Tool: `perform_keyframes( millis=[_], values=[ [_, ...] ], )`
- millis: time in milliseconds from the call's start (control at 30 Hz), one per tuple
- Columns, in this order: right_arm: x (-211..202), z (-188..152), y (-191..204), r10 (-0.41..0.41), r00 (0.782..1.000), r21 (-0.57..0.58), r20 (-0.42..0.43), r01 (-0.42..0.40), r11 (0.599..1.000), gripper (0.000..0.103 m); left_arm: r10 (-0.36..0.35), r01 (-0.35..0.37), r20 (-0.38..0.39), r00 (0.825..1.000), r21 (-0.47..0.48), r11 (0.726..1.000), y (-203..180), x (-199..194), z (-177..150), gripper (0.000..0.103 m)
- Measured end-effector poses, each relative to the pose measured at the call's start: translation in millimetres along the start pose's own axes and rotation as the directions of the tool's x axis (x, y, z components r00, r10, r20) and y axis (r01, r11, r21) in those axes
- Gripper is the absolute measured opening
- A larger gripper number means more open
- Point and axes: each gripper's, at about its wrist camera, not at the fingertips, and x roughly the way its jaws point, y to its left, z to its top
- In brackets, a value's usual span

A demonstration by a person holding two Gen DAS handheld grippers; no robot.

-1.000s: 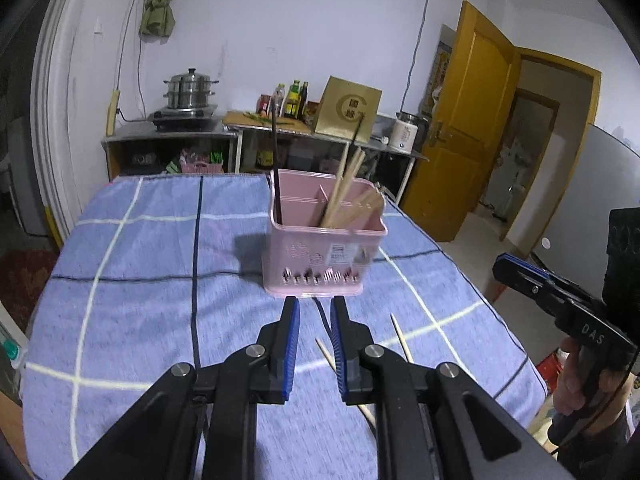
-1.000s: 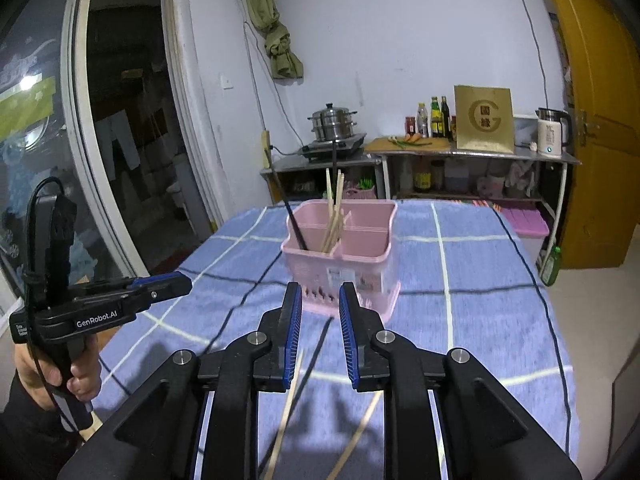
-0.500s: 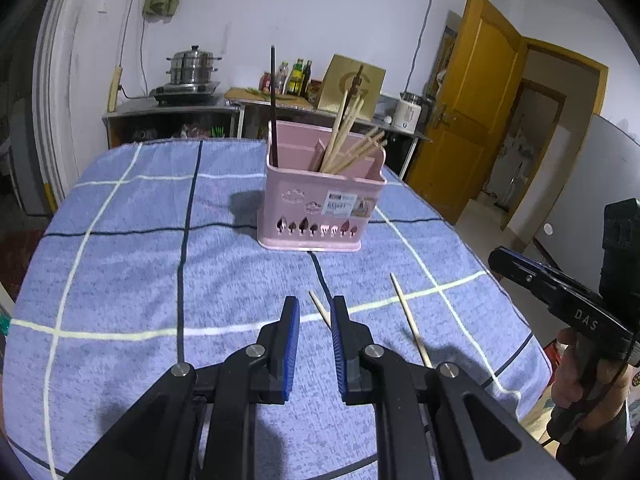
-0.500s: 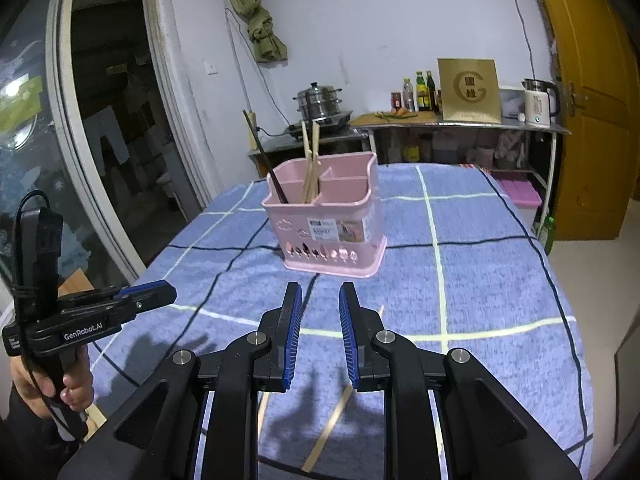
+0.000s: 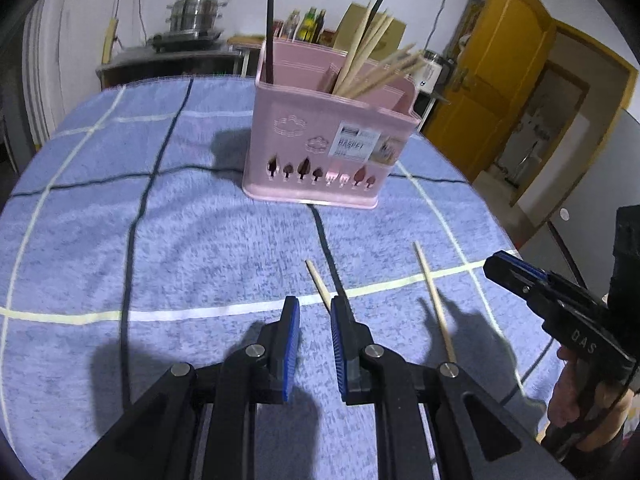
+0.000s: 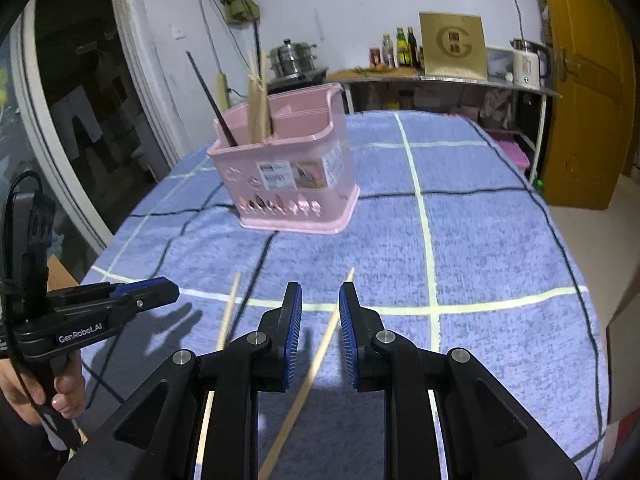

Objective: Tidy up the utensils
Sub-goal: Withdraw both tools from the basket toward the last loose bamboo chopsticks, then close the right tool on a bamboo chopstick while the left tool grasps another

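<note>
A pink utensil basket (image 5: 328,140) (image 6: 292,176) stands on the blue checked cloth and holds several wooden chopsticks and dark ones. Two loose wooden chopsticks lie on the cloth in front of it. My left gripper (image 5: 314,308) hovers low with its jaws a narrow gap apart and empty. The near chopstick (image 5: 318,286) runs under its right finger. The second chopstick (image 5: 434,304) lies to the right. My right gripper (image 6: 320,300) is open, and one chopstick (image 6: 324,344) lies on the cloth in line with its gap. The other chopstick (image 6: 230,312) lies to its left.
Each gripper shows in the other's view, held by a hand: the right gripper (image 5: 516,276), the left gripper (image 6: 160,286). The cloth (image 5: 180,240) drops off at the table's edges. A shelf with a pot (image 6: 292,60), bottles and a kettle stands behind, beside a yellow door (image 5: 500,100).
Both grippers have sunk toward the cloth and come nearer the loose chopsticks. The basket looks larger and closer. The jaw gaps look unchanged.
</note>
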Motion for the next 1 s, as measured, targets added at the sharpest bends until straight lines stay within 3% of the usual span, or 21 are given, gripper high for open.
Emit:
perform_keyframes(
  millis=[400, 733, 1000],
  values=[
    [37.9, 1.1, -6.0, -0.012, 0.996, -0.008, -0.091, 0.012, 1.000, 0.020, 0.004, -0.006, -0.089, 0.996, -0.025, 1.000, -5.6, 53.1, 9.8, 0.015],
    [69.0, 2.8, -0.1, -0.064, 0.985, -0.063, -0.162, 0.054, 0.997, 0.020, 0.046, -0.042, -0.048, 0.998, 0.075, 0.996, -17.2, 62.9, 10.6, 0.014],
    [76.5, 9.3, -2.4, -0.083, 0.982, -0.065, -0.168, 0.073, 0.995, 0.020, 0.051, -0.044, -0.052, 0.997, 0.135, 0.990, -18.8, 69.0, 19.0, 0.011]
  ],
)
